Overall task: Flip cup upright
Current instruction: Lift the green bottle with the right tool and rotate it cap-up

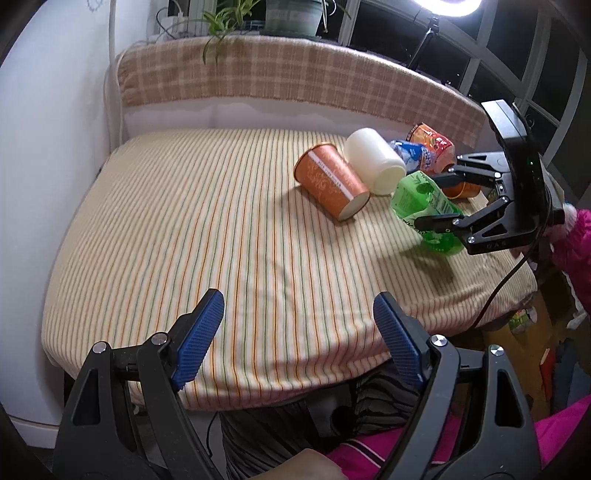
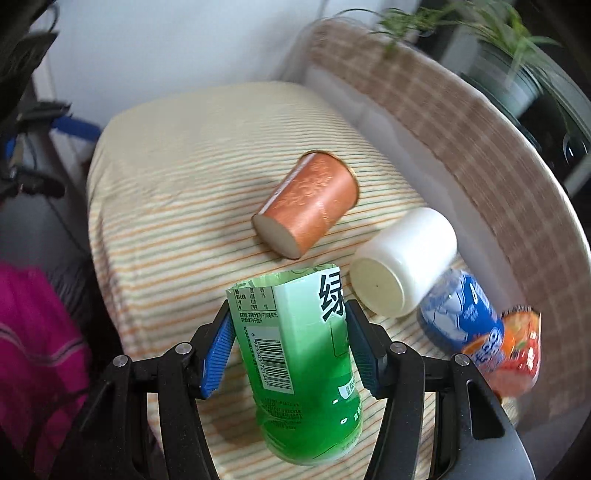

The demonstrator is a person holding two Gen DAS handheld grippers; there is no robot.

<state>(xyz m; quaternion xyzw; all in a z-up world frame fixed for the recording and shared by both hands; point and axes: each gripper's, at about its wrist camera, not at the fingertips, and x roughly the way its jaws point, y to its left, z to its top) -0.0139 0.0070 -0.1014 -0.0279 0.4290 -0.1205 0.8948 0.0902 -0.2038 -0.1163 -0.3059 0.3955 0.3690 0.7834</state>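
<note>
A green cut-bottle cup (image 2: 299,365) sits between the blue pads of my right gripper (image 2: 290,347), which is shut on it and holds it tilted above the striped cloth. It also shows in the left wrist view (image 1: 424,206), held by the right gripper (image 1: 430,201). An orange paper cup (image 1: 330,181) (image 2: 308,206) lies on its side. A white cup (image 1: 375,160) (image 2: 402,262) lies on its side beside it. My left gripper (image 1: 297,332) is open and empty over the table's near edge.
A blue cup (image 2: 461,317) and an orange-red cup (image 2: 517,350) lie at the right, behind the white cup. The striped cloth (image 1: 184,229) covers the table. A plaid-covered backrest (image 1: 280,74) and potted plants (image 1: 291,14) stand behind it.
</note>
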